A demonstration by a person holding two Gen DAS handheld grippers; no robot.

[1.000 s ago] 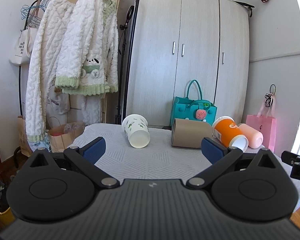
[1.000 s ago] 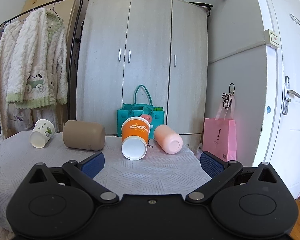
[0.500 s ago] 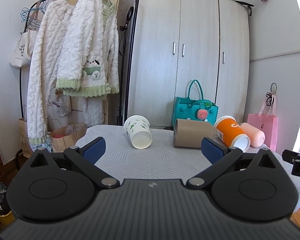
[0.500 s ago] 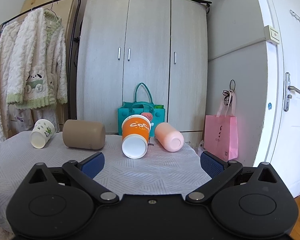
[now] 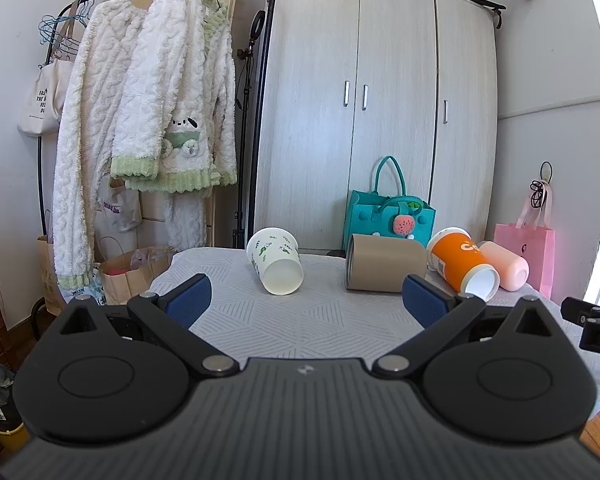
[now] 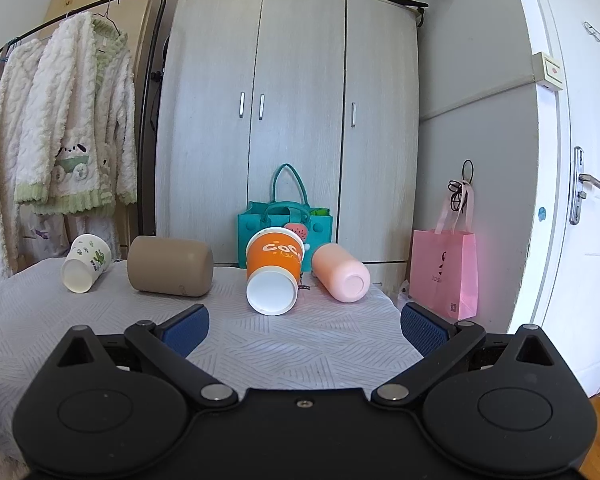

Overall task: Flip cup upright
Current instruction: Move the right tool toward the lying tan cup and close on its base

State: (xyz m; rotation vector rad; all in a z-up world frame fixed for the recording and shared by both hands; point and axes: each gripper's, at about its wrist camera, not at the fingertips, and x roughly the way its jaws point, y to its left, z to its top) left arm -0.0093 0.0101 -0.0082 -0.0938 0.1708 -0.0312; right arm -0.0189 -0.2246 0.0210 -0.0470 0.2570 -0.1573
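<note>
I hold my left hand-held gripper [image 5: 305,300] spread wide with nothing between its blue pads, low over the near part of the table [image 5: 320,320]. My right hand-held gripper [image 6: 305,322] is just as wide apart and empty. Four cups lie on their sides in a row across the table's far part: a white cup with green prints [image 5: 276,266], a brown cup [image 5: 386,268], an orange cup [image 6: 274,270] and a pink cup [image 6: 342,276]. The orange and pink cups lie just beside each other. A teal bag [image 6: 286,220] stands behind them.
</note>
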